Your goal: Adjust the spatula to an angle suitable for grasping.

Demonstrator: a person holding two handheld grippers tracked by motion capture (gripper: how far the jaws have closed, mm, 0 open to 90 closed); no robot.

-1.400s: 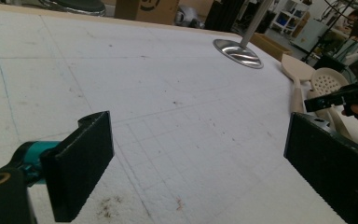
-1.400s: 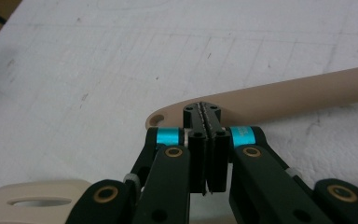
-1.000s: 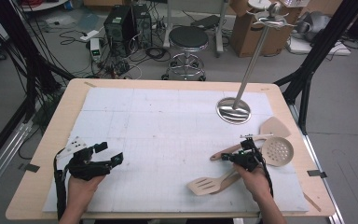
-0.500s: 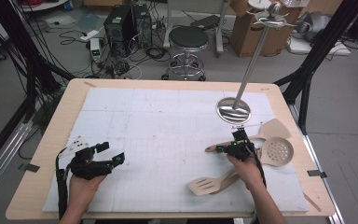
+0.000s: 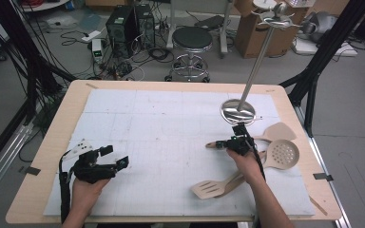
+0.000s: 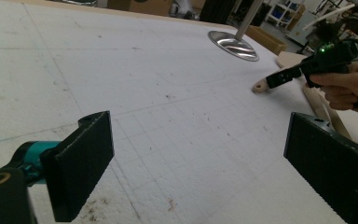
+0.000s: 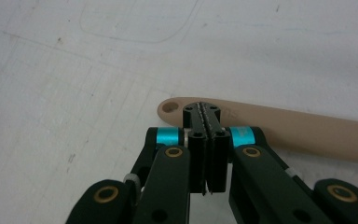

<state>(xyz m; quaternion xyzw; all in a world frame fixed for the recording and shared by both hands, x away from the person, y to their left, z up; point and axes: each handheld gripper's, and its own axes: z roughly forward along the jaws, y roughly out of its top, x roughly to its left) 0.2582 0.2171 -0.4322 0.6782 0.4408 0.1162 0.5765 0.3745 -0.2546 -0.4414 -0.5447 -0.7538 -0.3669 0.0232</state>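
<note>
matt wooden spatula handle, glossy metal stand base, rough white mat

Left gripper's fingers stand wide apart above the white mat.

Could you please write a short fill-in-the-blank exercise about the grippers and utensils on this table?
1. The jaws of the right gripper are ____.
2. The jaws of the left gripper stand ____, with nothing between them.
3. The round head of the spoon beside the right hand is full of ____.
4. The slotted turner is made of ____.

Missing words: shut; open; holes; wood
</note>
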